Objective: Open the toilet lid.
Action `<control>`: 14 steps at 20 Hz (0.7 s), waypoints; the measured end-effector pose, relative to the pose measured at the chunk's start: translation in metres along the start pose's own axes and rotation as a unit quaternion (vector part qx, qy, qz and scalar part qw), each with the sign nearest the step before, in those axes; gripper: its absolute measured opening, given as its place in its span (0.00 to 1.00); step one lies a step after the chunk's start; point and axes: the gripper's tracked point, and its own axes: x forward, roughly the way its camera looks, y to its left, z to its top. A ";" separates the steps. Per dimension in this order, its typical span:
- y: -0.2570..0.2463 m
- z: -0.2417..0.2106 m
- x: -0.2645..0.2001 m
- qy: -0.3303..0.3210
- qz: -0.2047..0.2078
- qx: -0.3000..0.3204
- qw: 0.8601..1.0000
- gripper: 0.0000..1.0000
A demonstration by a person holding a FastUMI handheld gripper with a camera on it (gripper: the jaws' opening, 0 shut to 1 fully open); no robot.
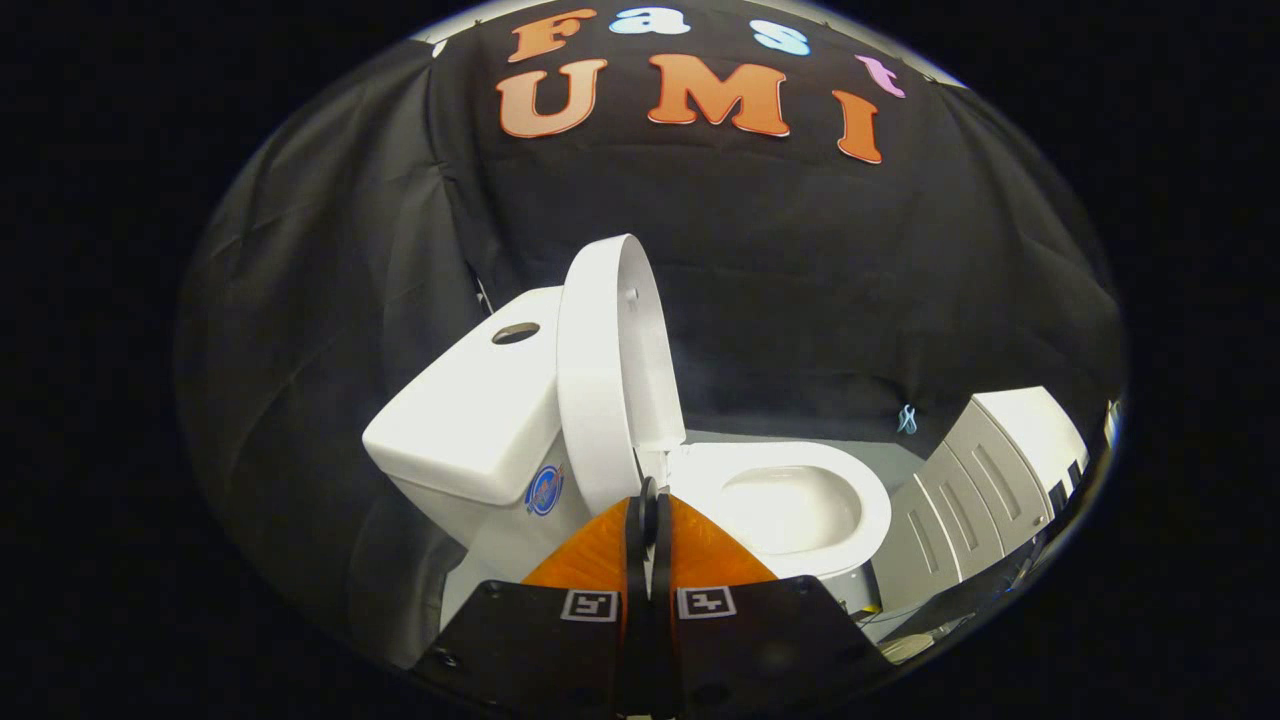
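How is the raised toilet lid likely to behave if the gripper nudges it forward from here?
The lid looks like rigid moulded plastic, so it should swing at its hinge, not flex. Standing near upright against the tank, a push could drop it onto the bowl. The gripper is shut, empty.

1. The single view comes from a fisheye camera riding on the gripper [648, 497], looking forward along its two fingers, which meet closed at the bottom of the picture.
2. It looks at the toilet [560, 470] from the side: the tank [470, 410] lies to the left of the fingers, the bowl [800, 505] to the right, and the raised lid [600, 370] stands just beyond the fingertips.
3. The camera sits close to the toilet and somewhat above the bowl rim, so it looks down into the bowl.
4. The wide lens bends the scene, taking in the black cloth wall [800, 280] behind and a white cabinet [985, 470] far right.
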 end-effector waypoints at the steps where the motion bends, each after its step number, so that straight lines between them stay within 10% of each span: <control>1: 0.002 0.000 0.000 -0.002 -0.002 -0.005 1.000 0.08; 10: 0.027 -0.002 0.001 -0.007 -0.005 -0.037 0.999 0.10; 14: 0.037 -0.003 -0.010 -0.009 0.034 -0.026 0.999 0.67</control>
